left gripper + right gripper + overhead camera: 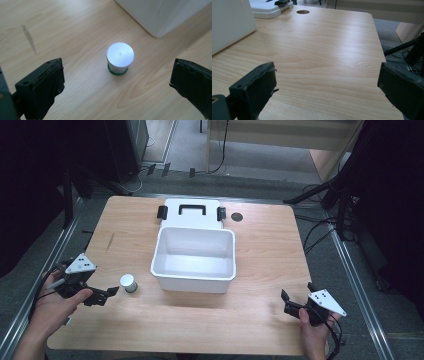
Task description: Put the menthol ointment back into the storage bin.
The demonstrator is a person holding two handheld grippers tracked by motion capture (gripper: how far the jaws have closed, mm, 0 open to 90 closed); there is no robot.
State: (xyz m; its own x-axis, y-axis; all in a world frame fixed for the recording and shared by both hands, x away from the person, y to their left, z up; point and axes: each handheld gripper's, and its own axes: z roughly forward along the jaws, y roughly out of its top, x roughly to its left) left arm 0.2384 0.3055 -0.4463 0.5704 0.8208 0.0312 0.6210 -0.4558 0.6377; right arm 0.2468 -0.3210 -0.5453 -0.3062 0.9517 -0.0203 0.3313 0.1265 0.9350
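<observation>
Here we hold the left gripper (pixel 111 292) wide just left of the small can (pixel 129 282), near the white bin (pixel 194 280); closing off-centre could topple it. Our right gripper (pixel 285 301) gapes empty.

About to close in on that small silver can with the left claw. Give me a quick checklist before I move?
1. Left claw open wide: ok.
2. Can lined up between its jaws: ok.
3. Can upright on the table: ok.
4. Jaws reaching alongside the can: not ok, it stands ahead of them.
5. White box open, nothing inside: ok.
6. Right claw open, apart from the box: ok.
</observation>
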